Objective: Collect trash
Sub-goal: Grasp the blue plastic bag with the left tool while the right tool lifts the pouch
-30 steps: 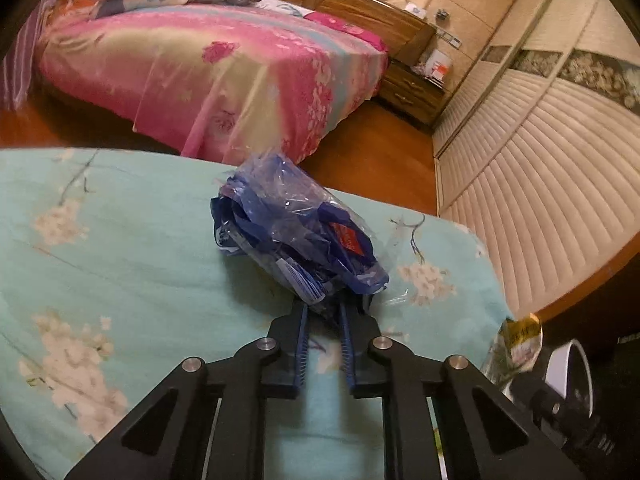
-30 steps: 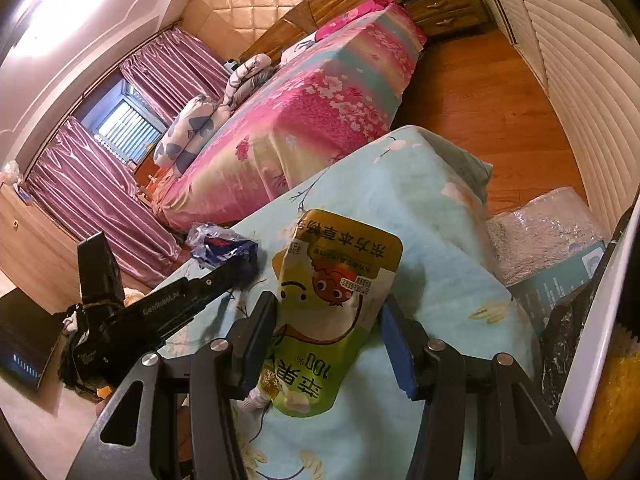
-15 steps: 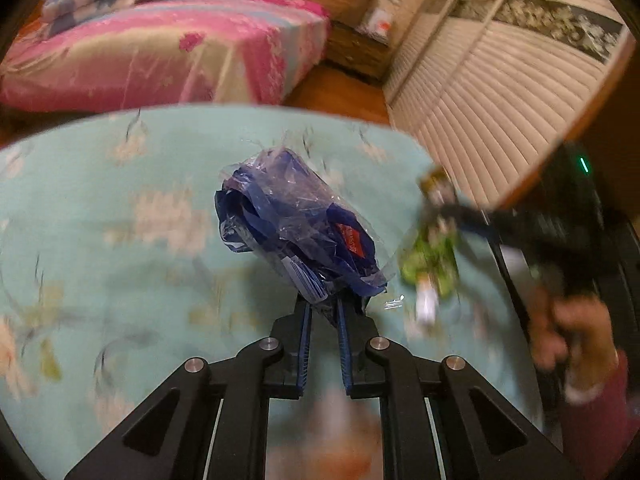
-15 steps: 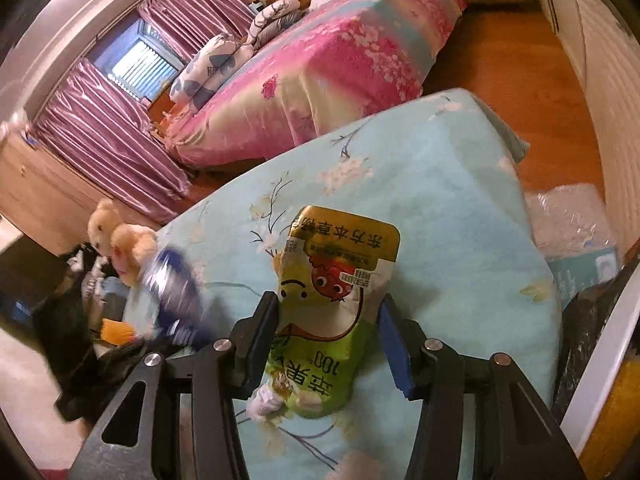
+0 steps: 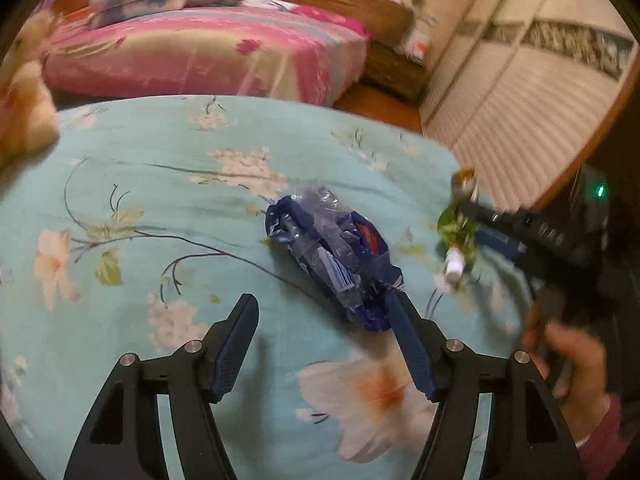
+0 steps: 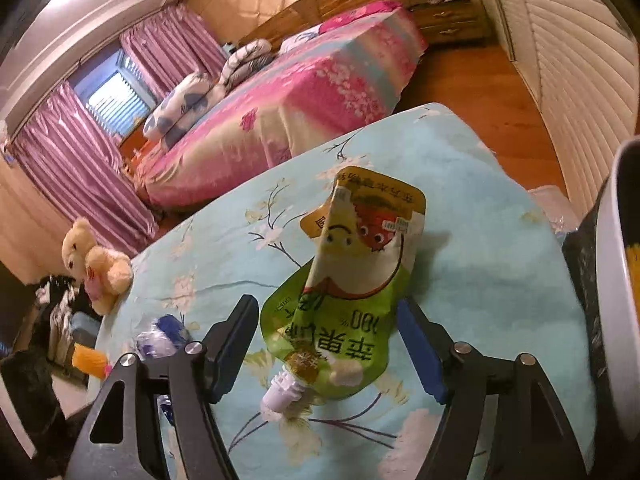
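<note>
Right wrist view: my right tool (image 6: pixel 328 320) is opening around the green juice pouch (image 6: pixel 352 280), pads w/o contact, long axis far-near. Left tool (image 5: pixel 326 326) also opening; blue wrapper (image 5: pixel 334 258) touches its right finger on the floral tabletop (image 5: pixel 160 184).

The green and yellow drink pouch (image 6: pixel 352 280) carries printed text, seen upside down in the right wrist view: the number "100" with a percent sign and, below it, large white Chinese characters reading 苹果汁. The line of characters along its yellow top edge is too small to read. The small white barcode sticker (image 6: pixel 396 224) is illegible.
</note>
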`<state>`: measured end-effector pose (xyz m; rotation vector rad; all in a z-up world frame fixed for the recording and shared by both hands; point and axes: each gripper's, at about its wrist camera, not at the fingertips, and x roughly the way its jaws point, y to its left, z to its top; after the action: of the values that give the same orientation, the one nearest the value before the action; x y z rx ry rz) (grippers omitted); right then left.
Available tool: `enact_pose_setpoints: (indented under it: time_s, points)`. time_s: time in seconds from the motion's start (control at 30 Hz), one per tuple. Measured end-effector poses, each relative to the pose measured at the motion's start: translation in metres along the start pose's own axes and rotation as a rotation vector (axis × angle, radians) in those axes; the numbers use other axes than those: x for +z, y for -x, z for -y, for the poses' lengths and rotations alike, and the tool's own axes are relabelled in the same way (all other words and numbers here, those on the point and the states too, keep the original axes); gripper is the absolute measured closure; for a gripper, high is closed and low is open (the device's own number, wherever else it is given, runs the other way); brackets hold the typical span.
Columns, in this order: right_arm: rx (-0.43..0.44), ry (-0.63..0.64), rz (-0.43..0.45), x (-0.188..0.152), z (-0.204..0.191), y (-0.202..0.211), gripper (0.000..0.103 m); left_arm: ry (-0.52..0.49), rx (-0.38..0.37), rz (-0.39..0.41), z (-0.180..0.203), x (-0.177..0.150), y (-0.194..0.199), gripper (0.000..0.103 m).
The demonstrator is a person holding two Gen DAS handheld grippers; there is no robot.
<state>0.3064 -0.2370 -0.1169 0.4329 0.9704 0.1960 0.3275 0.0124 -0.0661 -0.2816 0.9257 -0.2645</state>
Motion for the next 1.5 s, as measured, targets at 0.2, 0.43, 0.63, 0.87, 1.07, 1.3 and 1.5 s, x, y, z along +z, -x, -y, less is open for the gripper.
enact_pose_setpoints:
  time_s: [0.2, 0.43, 0.63, 0.87, 1.07, 1.3, 1.5]
  points:
    - [-0.011, 0.001, 0.003, 0.001, 0.001, -0.011, 0.048, 0.081, -0.003, 0.042, 0.007, 0.003, -0.014, 0.037]
    - [0.044, 0.043, 0.018, -0.004, -0.001, 0.005, 0.088, 0.020, 0.026, 0.029, 0.027, -0.015, -0.038, 0.071]
    - [0.019, 0.112, -0.007, -0.003, -0.012, 0.010, 0.089, -0.008, -0.010, 0.037, 0.034, -0.018, -0.028, 0.074]
    - [-0.049, 0.127, 0.004, -0.009, -0.011, -0.003, 0.051, -0.011, -0.025, 0.035, 0.026, -0.028, -0.007, 0.074]
    - [-0.013, 0.084, -0.023, -0.011, -0.003, -0.003, 0.045, -0.006, -0.036, 0.019, 0.026, -0.036, -0.002, 0.074]
    - [0.067, 0.109, -0.055, -0.021, -0.012, 0.006, 0.055, -0.036, -0.048, 0.016, 0.037, -0.040, 0.007, 0.074]
    - [0.077, 0.117, -0.027, -0.027, -0.008, 0.038, 0.055, -0.059, -0.060, 0.011, 0.046, -0.042, 0.008, 0.074]
